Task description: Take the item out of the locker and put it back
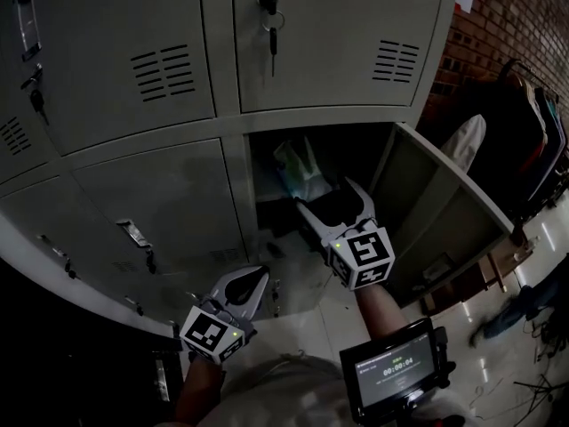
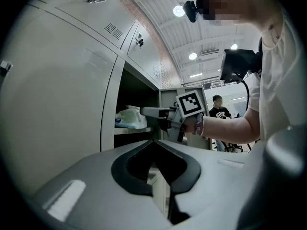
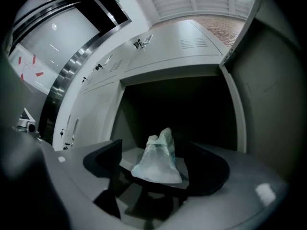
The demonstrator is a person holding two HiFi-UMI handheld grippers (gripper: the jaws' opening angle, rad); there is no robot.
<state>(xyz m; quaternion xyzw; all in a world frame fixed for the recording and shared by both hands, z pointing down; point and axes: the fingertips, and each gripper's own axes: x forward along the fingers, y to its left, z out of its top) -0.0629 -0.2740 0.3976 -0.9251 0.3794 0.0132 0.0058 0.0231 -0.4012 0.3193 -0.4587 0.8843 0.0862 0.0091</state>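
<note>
- grey sheet-metal locker (image 1: 133, 25): smooth, matt paint is observed.
- pale translucent plastic bag (image 3: 157, 163): crinkled, faintly glossy film is noted.
- red brick wall (image 1: 507, 16): rough, matt surface is recorded.

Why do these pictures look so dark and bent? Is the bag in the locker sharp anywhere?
Head view: dim, the bag faint in the shadowed locker. Left gripper view: fisheye bends the doors, ceiling lights glare. Right gripper view: black corners, bag pale, slightly soft.
</note>
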